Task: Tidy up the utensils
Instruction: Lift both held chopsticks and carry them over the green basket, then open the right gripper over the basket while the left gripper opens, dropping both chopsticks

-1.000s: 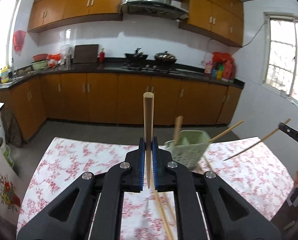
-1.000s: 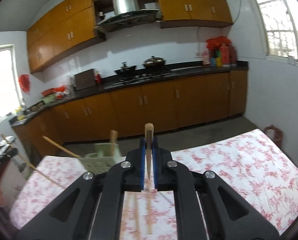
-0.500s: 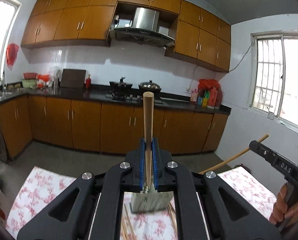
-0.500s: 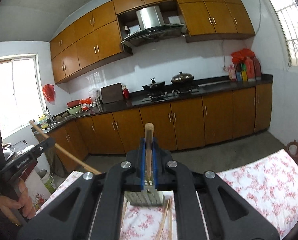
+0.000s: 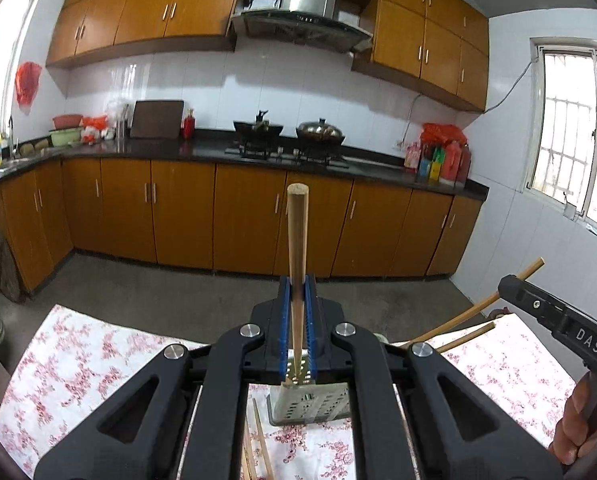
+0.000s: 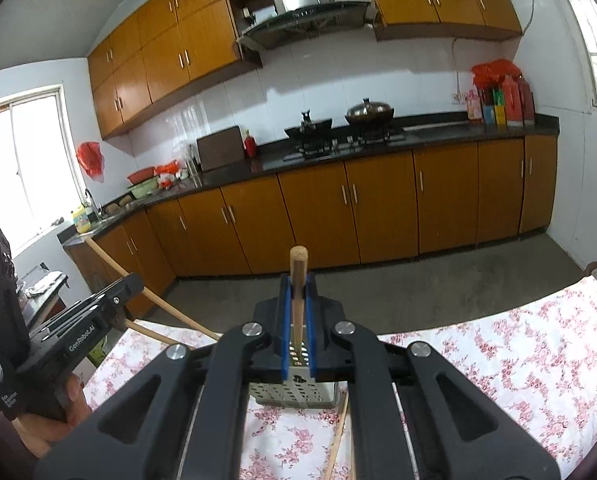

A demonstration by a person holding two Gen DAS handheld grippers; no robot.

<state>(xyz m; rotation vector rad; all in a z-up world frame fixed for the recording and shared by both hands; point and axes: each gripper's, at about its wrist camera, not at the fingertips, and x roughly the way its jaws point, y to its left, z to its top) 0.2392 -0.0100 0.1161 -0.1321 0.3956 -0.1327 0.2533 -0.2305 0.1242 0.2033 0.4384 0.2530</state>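
Two loose chopsticks [image 5: 258, 448], left view only

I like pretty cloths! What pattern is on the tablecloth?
White with little red-pink flowers. The tablecloth shows best in the right wrist view.

I count two black two-finger grippers, mine: left [image 5: 297, 332], right [image 6: 297, 328]. Each clamps one round wooden chopstick [image 5: 297, 248] [image 6: 298, 280]. One perforated metal utensil holder [image 5: 310, 404] at twelve o'clock. Two loose wooden chopsticks [image 5: 258, 452] at six o'clock.
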